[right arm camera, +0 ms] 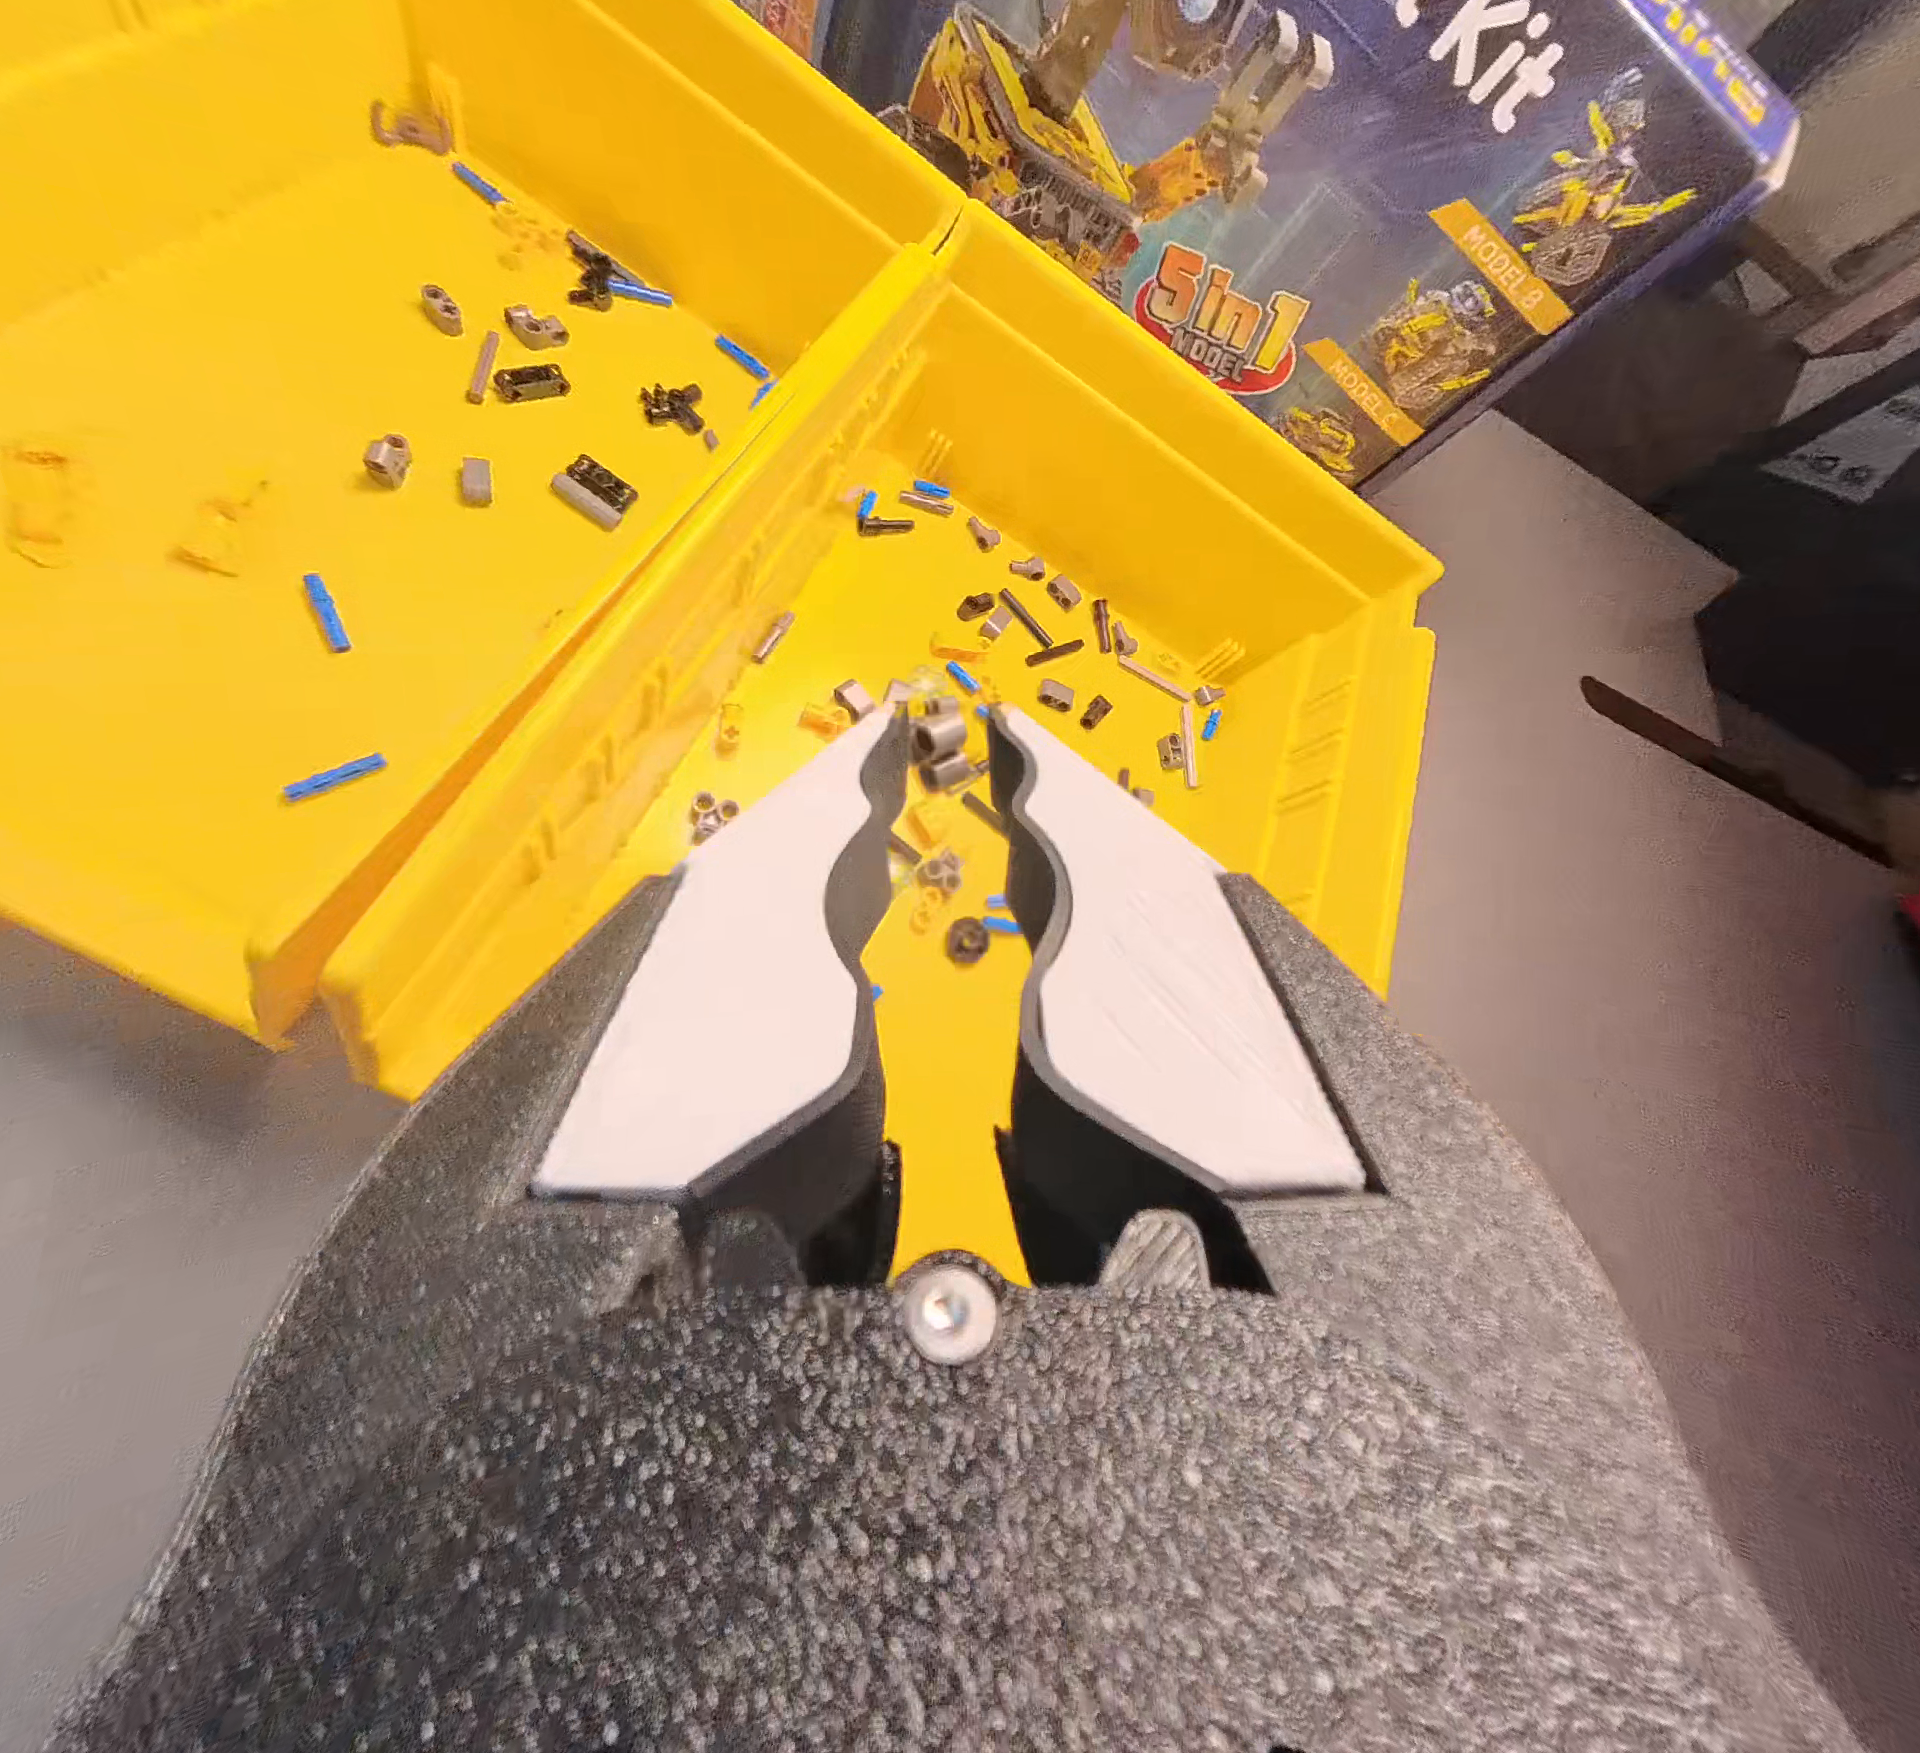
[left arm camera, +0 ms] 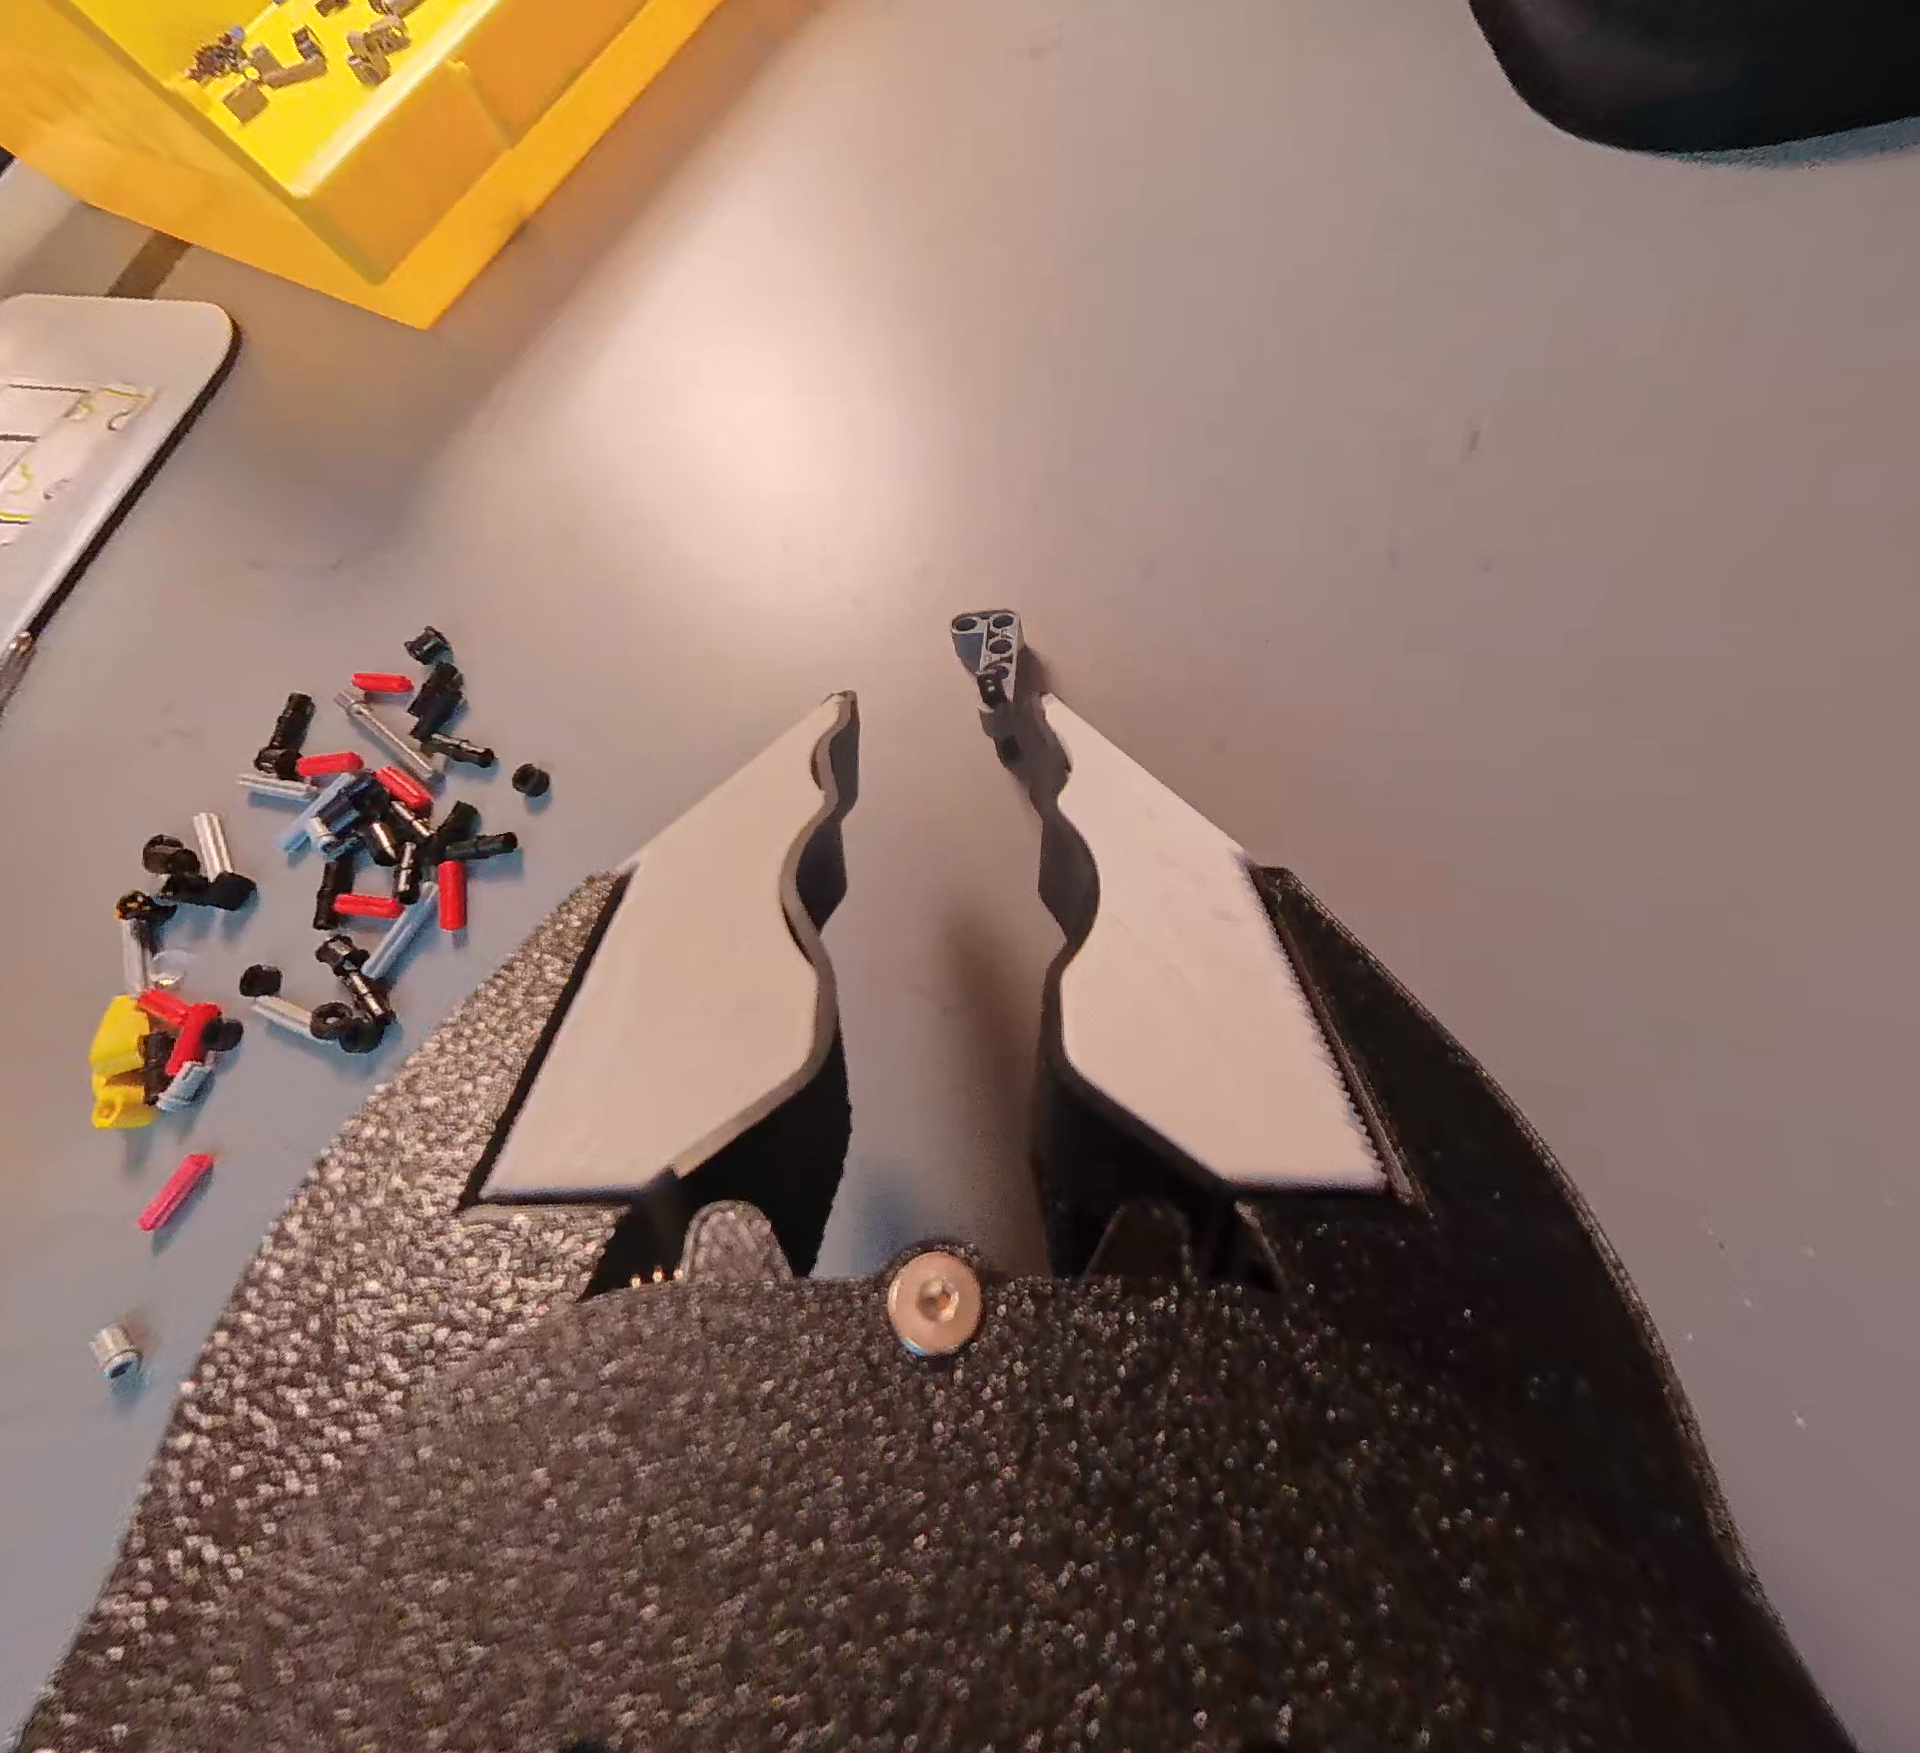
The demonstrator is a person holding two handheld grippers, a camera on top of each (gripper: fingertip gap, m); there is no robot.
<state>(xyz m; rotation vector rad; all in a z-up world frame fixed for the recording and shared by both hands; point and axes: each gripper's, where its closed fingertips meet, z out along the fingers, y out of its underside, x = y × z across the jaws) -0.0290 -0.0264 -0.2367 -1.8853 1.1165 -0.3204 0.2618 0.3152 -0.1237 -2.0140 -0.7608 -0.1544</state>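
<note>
While we hover the left gripper (left arm camera: 948, 701) low over the grey table (left arm camera: 1351, 560), its fingers are spread wide with nothing pinched; a small dark grey pin-hole piece (left arm camera: 992, 664) at frame centre leans against the right fingertip (left arm camera: 1055, 716), whether stuck or just resting we cannot tell. We judge it light, rigid, slick plastic, best pinched across its flat faces. We count one such piece, plus one loose pile of black, red, grey and yellow bits (left arm camera: 312, 872) at lower left, too tangled to count. Our right gripper (right arm camera: 943, 714) sits inside the nearer yellow bin (right arm camera: 1351, 664), fingers partly spread around a small grey connector (right arm camera: 940, 747); contact unclear. Two yellow bins in that view; the second (right arm camera: 156, 560) at left. One kit box (right arm camera: 1351, 93) stands upper right.
</note>
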